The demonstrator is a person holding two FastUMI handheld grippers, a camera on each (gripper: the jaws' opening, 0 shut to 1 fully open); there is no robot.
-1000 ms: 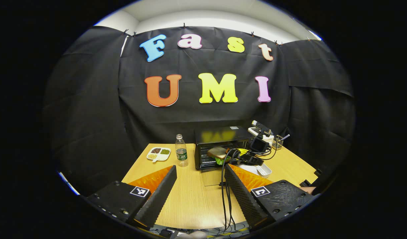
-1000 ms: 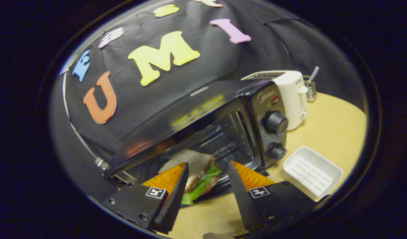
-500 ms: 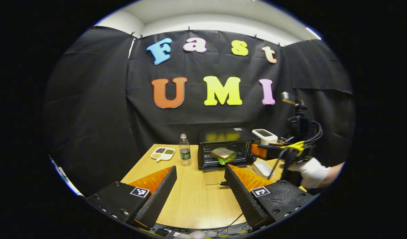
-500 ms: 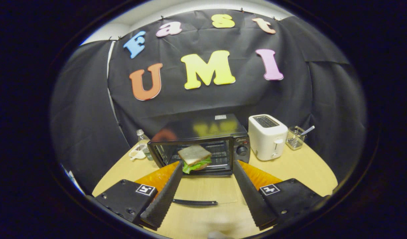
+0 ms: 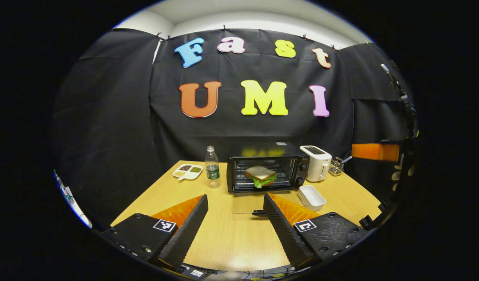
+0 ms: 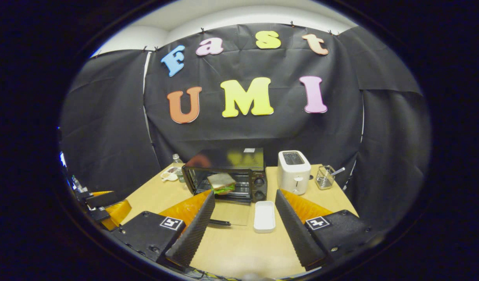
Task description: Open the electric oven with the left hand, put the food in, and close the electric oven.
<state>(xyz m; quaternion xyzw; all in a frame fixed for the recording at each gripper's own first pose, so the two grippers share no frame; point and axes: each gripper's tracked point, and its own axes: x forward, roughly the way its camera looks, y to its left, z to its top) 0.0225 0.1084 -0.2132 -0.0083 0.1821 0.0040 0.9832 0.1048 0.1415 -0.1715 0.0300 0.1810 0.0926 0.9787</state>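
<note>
First, in the left gripper view we hold the left gripper (image 5: 235, 220) low over the near end of the table (image 5: 173, 191), fingers spread and gripping nothing. The electric oven (image 5: 267, 167) stands at the far side of the table, well apart from us, with its glass door (image 5: 250, 203) folded down flat toward us. The sandwich (image 5: 260, 176) rests inside on the rack. A water bottle (image 5: 212, 172) stands just left of the oven, a toaster (image 5: 315, 162) just right of it, and a white tray (image 5: 311, 197) lies on the table in front of the toaster.

Next, in the right gripper view the right gripper (image 6: 243, 220) is likewise spread and empty, held back from the oven (image 6: 227, 174). The sandwich (image 6: 221, 182) sits in the cavity; the door handle (image 6: 219, 222) shows as a dark bar at the door's near edge.

We judge the remaining step to be closing. The door is rigid, hinged at its bottom edge, and glass, hence somewhat fragile. We recommend taking hold at the handle bar and swinging it up smoothly. The sandwich is soft and loosely stacked; avoid jolting the oven.
</note>
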